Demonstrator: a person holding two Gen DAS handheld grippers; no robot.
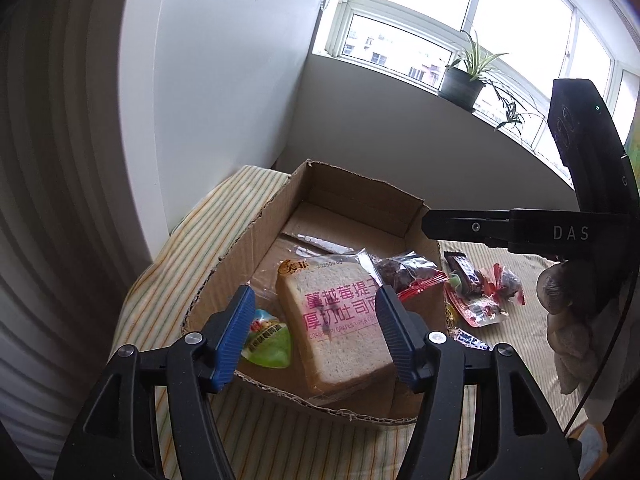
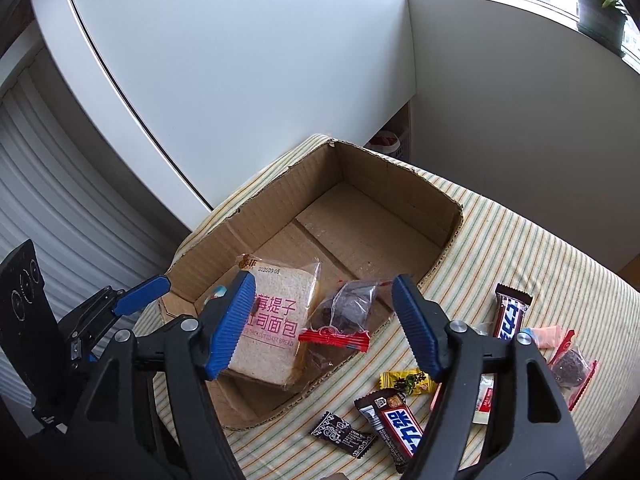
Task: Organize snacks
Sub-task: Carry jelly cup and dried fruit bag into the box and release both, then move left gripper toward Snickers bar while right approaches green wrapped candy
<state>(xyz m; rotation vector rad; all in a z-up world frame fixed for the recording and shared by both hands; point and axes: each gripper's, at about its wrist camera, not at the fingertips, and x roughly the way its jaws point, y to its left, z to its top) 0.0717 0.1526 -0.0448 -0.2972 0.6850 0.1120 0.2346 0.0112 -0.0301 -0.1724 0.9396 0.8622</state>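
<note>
An open cardboard box [image 1: 352,200] [image 2: 384,176] sits on a striped cloth. In it lie a wrapped toast slice [image 1: 340,328] [image 2: 272,328], a green jelly cup [image 1: 268,340] and a clear bag of dark pastry [image 1: 404,274] [image 2: 348,312] leaning on the box's right wall. My left gripper [image 1: 316,336] is open and empty above the toast. My right gripper [image 2: 324,324] is open and empty above the pastry bag. Loose snacks lie right of the box: two Snickers bars [image 2: 400,424] [image 2: 510,316], a yellow candy [image 2: 408,382] and a black packet [image 2: 344,434].
The striped cloth [image 2: 520,240] covers the table. Another pastry bag [image 2: 572,368] and a pink packet [image 2: 550,336] lie at the right. A white cabinet stands behind the box. Potted plants [image 1: 464,80] sit on the windowsill. The right gripper's body [image 1: 560,232] shows in the left view.
</note>
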